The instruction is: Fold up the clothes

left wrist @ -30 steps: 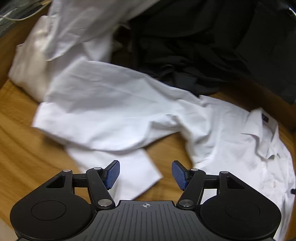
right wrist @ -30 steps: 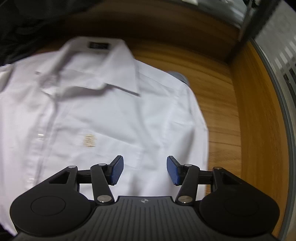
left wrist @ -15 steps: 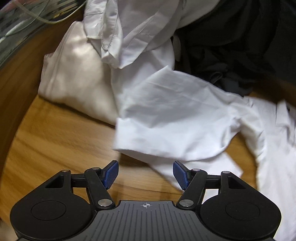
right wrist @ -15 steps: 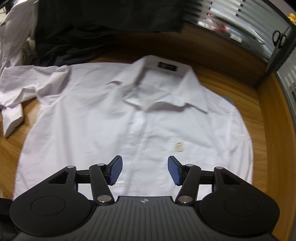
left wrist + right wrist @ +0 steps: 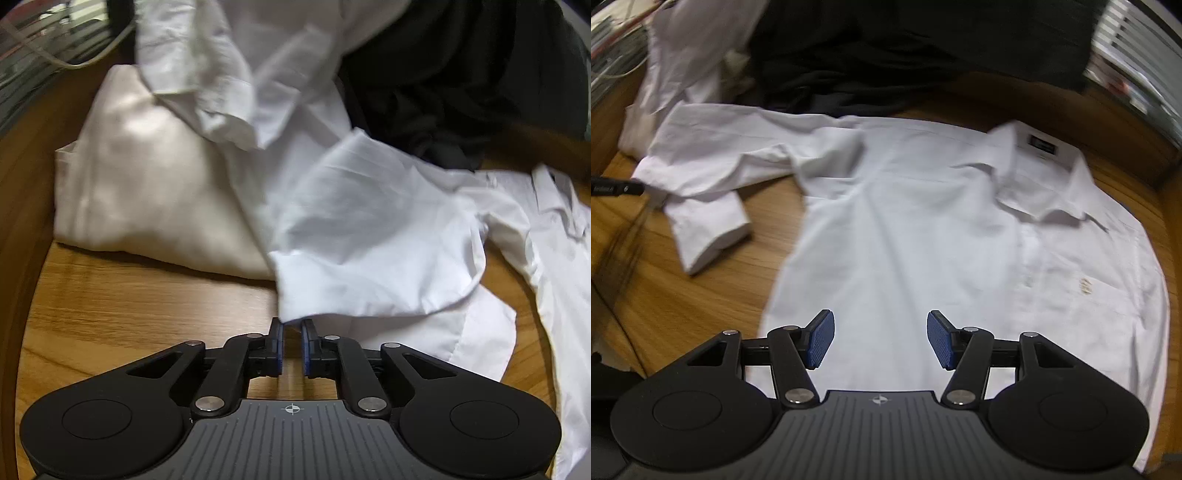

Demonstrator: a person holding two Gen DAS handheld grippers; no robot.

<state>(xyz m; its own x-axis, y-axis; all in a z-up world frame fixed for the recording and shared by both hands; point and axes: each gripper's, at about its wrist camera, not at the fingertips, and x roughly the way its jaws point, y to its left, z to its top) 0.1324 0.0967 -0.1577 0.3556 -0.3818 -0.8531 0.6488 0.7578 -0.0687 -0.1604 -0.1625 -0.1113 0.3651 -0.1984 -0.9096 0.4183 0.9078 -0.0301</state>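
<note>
A white button-up shirt (image 5: 923, 229) lies face up on the wooden table (image 5: 701, 295), collar (image 5: 1038, 162) at the far right. Its sleeve (image 5: 369, 236) is folded back on itself, with the cuff (image 5: 709, 232) lying on the wood. In the left wrist view my left gripper (image 5: 291, 328) is shut on the near corner of that sleeve fold. The right wrist view shows my right gripper (image 5: 881, 339) open over the lower body of the shirt, nothing between its blue pads (image 5: 822, 338).
A cream garment (image 5: 147, 184) lies bunched at the left, with another crumpled white shirt (image 5: 229, 74) on top of it. Dark clothes (image 5: 905, 55) are piled at the back. The left gripper's body (image 5: 613, 189) reaches in from the left edge. Cables (image 5: 55, 55) run at the far left.
My left gripper has moved left to the sleeve fold and shut on its corner. The right gripper has swung left and back, from the shirt's right side to over its lower body, staying open.
</note>
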